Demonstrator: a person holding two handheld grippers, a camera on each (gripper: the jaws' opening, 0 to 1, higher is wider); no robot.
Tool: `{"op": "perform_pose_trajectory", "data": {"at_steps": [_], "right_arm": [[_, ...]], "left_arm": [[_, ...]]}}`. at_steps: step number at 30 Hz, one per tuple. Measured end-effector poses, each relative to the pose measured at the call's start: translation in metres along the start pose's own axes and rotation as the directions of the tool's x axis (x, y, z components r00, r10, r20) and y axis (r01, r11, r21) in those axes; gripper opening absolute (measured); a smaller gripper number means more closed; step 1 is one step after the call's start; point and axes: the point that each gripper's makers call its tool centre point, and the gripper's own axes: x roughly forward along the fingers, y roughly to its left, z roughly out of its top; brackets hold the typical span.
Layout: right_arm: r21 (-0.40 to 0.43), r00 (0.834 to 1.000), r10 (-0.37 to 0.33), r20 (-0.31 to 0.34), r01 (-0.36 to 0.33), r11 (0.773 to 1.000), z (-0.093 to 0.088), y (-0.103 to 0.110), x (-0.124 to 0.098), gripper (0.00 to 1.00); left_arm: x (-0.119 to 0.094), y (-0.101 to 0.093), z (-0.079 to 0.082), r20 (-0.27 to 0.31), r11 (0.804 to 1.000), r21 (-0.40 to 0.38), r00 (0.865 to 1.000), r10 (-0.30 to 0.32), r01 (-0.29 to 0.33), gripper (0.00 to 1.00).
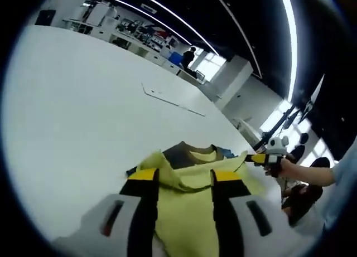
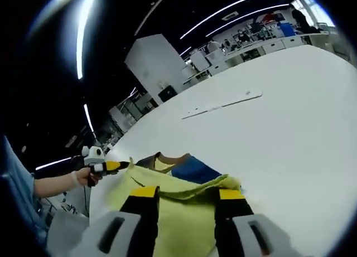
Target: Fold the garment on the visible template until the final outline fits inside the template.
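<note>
Soft matt yellow cloth of the shirt (image 1: 187, 212) is bunching at six o'clock, lying on the smooth, matt white table (image 1: 83, 101).

Your left gripper (image 1: 184, 179) has black jaws tipped with yellow bands, rising from white housings with dark slots at the frame's bottom. Your right gripper (image 2: 188, 197) looks the same. At each frame's edge, your sleeve (image 2: 19, 190) is light blue, with a pale band at the wrist.
</note>
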Motion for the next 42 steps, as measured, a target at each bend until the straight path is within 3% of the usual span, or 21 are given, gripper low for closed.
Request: {"op": "perform_pose_trajectory", "data": {"at_steps": [3,8,17,20,32,36,42], "right_arm": [[-0.011,1.000,-0.021,0.010,0.021,1.000,0.004,-0.006,0.003,0.46],[-0.001,0.999,-0.036,0.024,0.036,0.999,0.008,-0.011,0.003,0.47],[-0.055,0.999,-0.034,-0.007,0.034,0.998,0.002,-0.008,-0.005,0.50],[-0.085,0.999,-0.032,-0.007,0.032,0.996,-0.002,-0.004,-0.009,0.59],[-0.160,0.999,-0.036,-0.029,0.031,0.987,-0.022,0.002,-0.039,0.67],[-0.164,0.999,-0.027,-0.041,0.020,0.986,-0.032,0.006,-0.048,0.74],[-0.161,0.999,-0.022,-0.049,0.014,0.987,-0.042,0.010,-0.058,0.75]], "left_arm": [[0.001,0.007,0.003,0.005,1.000,0.004,1.000,0.026,-0.026,0.47],[0.000,0.009,0.006,0.019,1.000,0.000,0.999,0.030,-0.030,0.48],[-0.005,0.007,-0.002,-0.016,0.999,0.022,0.999,0.031,-0.030,0.48],[-0.008,0.006,-0.003,-0.023,0.999,0.032,0.999,0.032,-0.031,0.50],[-0.030,-0.004,-0.014,-0.074,0.994,0.105,0.997,0.024,-0.016,0.59],[-0.041,-0.010,-0.014,-0.055,0.993,0.119,0.998,0.008,-0.002,0.57],[-0.055,-0.019,-0.021,-0.058,0.991,0.130,0.998,-0.012,0.020,0.57]]}}
